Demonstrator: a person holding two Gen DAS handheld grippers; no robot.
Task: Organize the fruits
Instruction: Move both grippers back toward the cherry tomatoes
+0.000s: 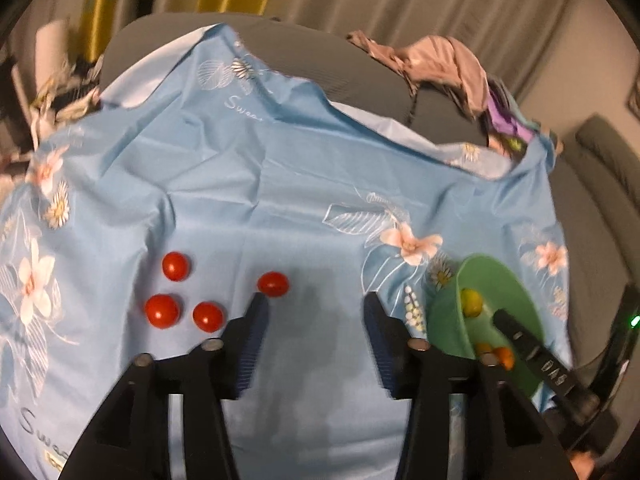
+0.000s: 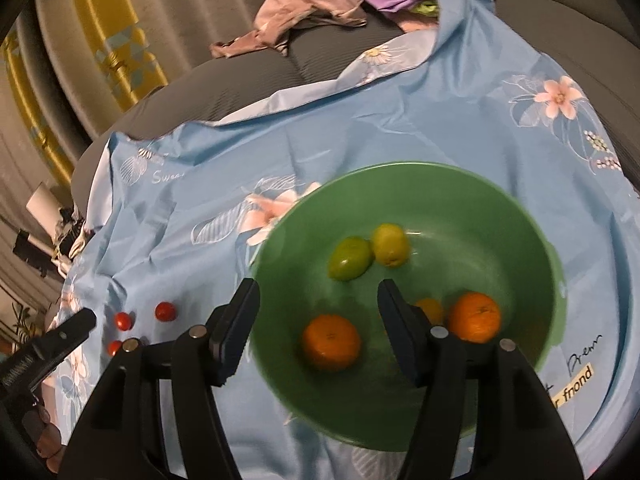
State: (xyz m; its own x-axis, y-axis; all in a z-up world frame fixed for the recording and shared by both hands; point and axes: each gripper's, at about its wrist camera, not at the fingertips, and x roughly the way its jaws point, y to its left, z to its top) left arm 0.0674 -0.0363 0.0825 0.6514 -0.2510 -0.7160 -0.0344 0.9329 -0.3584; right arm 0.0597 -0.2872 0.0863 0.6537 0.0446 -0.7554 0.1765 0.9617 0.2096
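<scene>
Right hand-held gripper (image 2: 318, 294) partly hiding orange (image 2: 430, 310)

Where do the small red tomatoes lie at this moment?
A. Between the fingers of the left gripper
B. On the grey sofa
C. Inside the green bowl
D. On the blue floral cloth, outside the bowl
D: four red tomatoes sit on the blue cloth; the green bowl holds only oranges and green-yellow fruits.

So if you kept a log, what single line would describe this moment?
left tool: open, empty, near four tomatoes | right tool: open, empty, over green bowl | bowl: oranges, green fruits
</scene>
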